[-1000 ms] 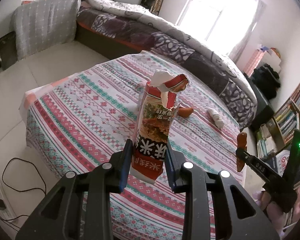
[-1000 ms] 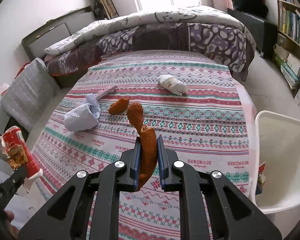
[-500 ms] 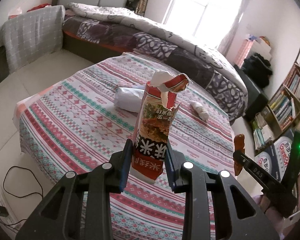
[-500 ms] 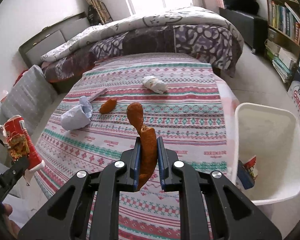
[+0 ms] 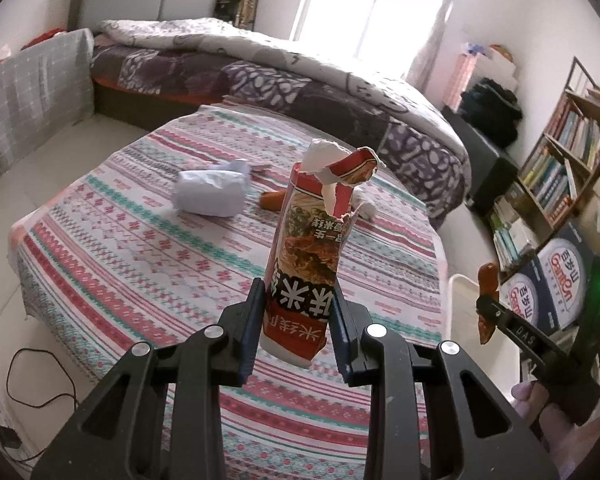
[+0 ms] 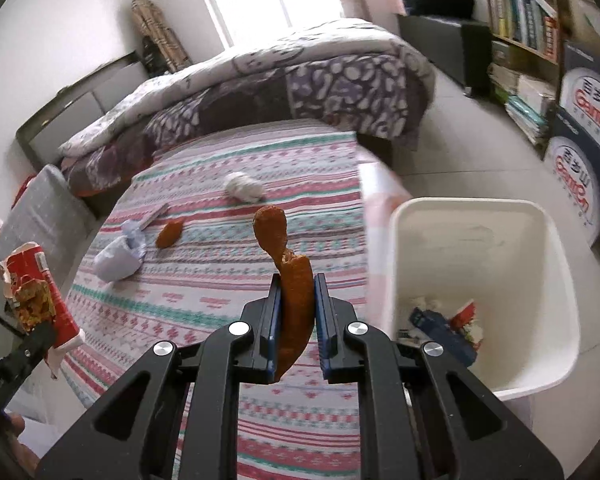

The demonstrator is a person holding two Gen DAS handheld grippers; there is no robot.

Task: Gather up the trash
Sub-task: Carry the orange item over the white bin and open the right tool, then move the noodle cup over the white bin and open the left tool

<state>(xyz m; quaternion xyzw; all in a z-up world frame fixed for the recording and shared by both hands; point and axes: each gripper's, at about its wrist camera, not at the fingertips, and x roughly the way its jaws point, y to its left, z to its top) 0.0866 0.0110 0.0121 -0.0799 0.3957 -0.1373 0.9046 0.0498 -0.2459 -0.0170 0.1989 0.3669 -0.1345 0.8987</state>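
My left gripper (image 5: 298,312) is shut on a torn red noodle packet (image 5: 316,240), held upright above the patterned tablecloth (image 5: 140,248). My right gripper (image 6: 297,300) is shut on an orange peel strip (image 6: 288,264), also over the table, just left of a white trash bin (image 6: 548,280) with several wrappers inside. On the cloth lie a crumpled white paper (image 6: 118,256), another orange peel piece (image 6: 170,233) and a small white wad (image 6: 244,187). The left view shows the right gripper (image 5: 486,304) with its peel (image 5: 488,280) at the right, near the bin's rim (image 5: 460,300).
A bed with a purple patterned quilt (image 6: 300,80) stands behind the table. A bookshelf (image 6: 520,20) and printed cartons (image 6: 580,160) line the right wall. A grey cushion (image 5: 32,92) leans at the left, and a black cable (image 5: 40,384) lies on the floor.
Both grippers have shifted right along the table with their loads still held. The white bin has come fully into the right wrist view, and the crumpled paper now shows in the left view.
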